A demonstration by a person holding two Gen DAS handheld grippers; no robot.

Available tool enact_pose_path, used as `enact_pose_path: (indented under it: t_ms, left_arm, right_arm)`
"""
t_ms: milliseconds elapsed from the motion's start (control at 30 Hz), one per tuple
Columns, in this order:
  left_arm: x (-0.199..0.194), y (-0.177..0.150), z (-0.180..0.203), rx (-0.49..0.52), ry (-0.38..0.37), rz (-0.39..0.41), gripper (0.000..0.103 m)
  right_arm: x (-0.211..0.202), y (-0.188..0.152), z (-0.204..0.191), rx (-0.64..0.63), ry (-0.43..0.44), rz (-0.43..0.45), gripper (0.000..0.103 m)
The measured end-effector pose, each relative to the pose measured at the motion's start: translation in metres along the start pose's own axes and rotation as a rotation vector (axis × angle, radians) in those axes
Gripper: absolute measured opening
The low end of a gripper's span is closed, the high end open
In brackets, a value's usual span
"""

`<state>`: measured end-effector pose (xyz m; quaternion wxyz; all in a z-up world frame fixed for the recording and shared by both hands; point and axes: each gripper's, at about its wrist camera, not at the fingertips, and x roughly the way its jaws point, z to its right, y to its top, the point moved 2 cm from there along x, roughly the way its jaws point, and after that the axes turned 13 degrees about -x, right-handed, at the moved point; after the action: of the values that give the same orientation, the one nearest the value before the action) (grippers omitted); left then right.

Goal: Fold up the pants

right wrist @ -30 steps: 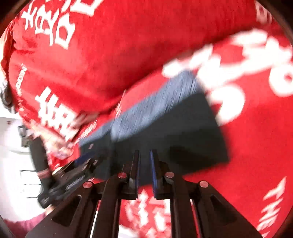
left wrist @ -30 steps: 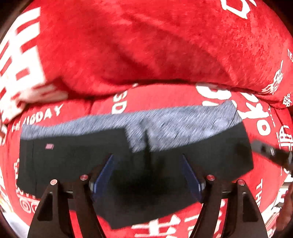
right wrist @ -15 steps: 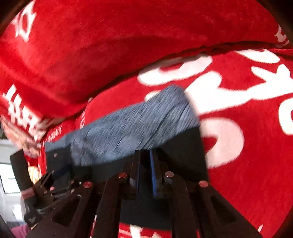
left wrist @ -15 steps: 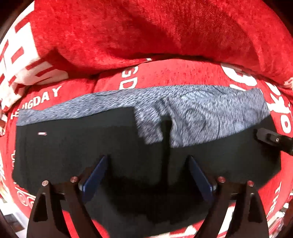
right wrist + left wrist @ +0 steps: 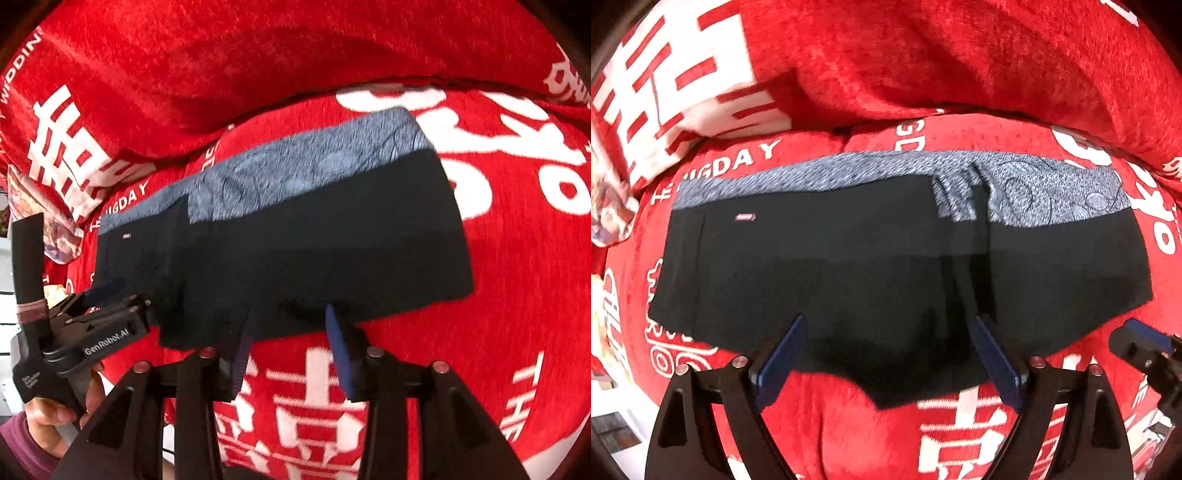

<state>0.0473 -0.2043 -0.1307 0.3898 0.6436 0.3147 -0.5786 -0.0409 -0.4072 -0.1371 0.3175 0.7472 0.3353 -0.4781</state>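
Observation:
The pants (image 5: pixel 849 258) are black with a grey speckled band along the far edge. They lie folded flat on a red sofa seat (image 5: pixel 849 424). They also show in the right wrist view (image 5: pixel 314 240). My left gripper (image 5: pixel 886 354) is open, its blue pads just over the pants' near edge, holding nothing. It also shows at the left of the right wrist view (image 5: pixel 107 295). My right gripper (image 5: pixel 291 350) is open at the pants' near edge and empty. Its tip shows at the right of the left wrist view (image 5: pixel 1137 343).
A red sofa back (image 5: pixel 942 55) with white characters rises behind the pants. The seat cover carries white lettering (image 5: pixel 314 406). A patterned cloth (image 5: pixel 605 206) lies at the far left. A hand (image 5: pixel 48 417) holds the left gripper.
My right gripper was shut on the pants and has opened and let go. The pants have come down flat on the seat. My left gripper stayed open and drew back a little.

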Motion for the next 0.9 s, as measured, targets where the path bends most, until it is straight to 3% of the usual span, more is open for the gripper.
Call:
enact_pose_path:
  t_ms: [100,367,467,667,733,767,833,900]
  left_arm:
    - [-0.008,-0.009,-0.007,0.004,0.001,-0.004,0.091]
    - [-0.013,-0.034,-0.034,-0.016,-0.002,-0.035,0.091]
    - [-0.013,-0.041,-0.047,-0.035,-0.004,-0.051,0.091]
    - [-0.01,-0.051,-0.072,-0.063,0.006,-0.07,0.091]
    - [-0.01,-0.052,-0.08,-0.076,0.009,-0.067,0.103]
    - [-0.011,-0.053,-0.083,-0.082,0.009,-0.061,0.103]
    - [-0.012,-0.054,-0.091,-0.095,0.0,-0.064,0.103]
    - [-0.012,-0.055,-0.096,-0.107,-0.002,-0.068,0.103]
  right_arm:
    - [0.0,-0.009,-0.008,0.007,0.0,-0.026,0.055]
    - [0.003,-0.033,-0.034,0.019,-0.01,-0.096,0.058]
    - [0.004,-0.038,-0.046,0.009,-0.011,-0.114,0.075]
    - [0.01,-0.043,-0.073,-0.049,-0.041,-0.135,0.083]
    - [0.012,-0.043,-0.081,-0.069,-0.044,-0.137,0.086]
    - [0.013,-0.042,-0.085,-0.079,-0.046,-0.14,0.087]
    - [0.017,-0.042,-0.093,-0.099,-0.053,-0.149,0.101]
    - [0.019,-0.042,-0.099,-0.115,-0.059,-0.144,0.103]
